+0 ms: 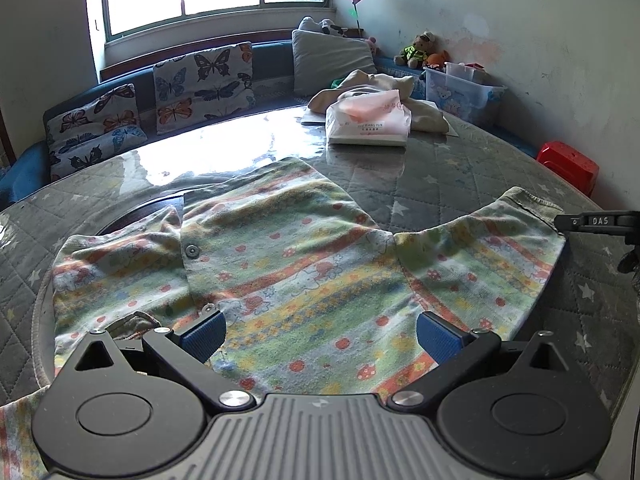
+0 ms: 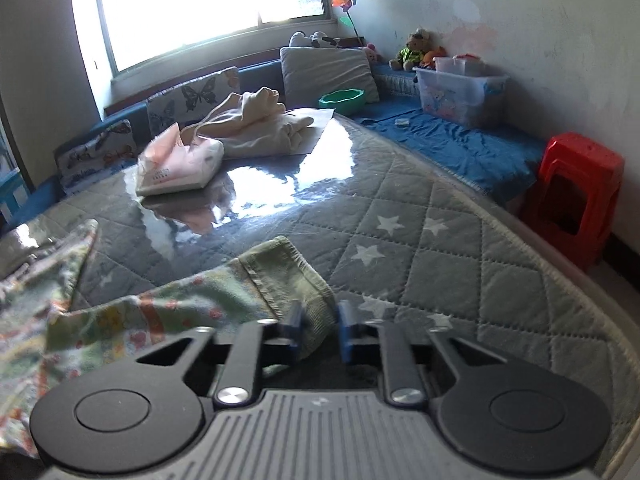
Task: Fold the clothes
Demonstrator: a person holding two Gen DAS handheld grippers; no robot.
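1. Now we have the right gripper (image 2: pixel 319 326) nearly closed, its blue pads pinching the ribbed cuff (image 2: pixel 298 280) of the striped baby garment (image 1: pixel 304 264).
2. Our left gripper (image 1: pixel 320 338) hangs wide open above the garment's middle, holding nothing (its pads (image 1: pixel 204 336) clear of the cloth).
3. Spread across the quilted table (image 1: pixel 440 184), the garment lies mostly flat, its right sleeve out to the side.
4. Folding looks barely begun to us: sleeves and body remain to be folded, and the cream clothes (image 2: pixel 256 128) beyond the tissue pack (image 2: pixel 180 168) wait.
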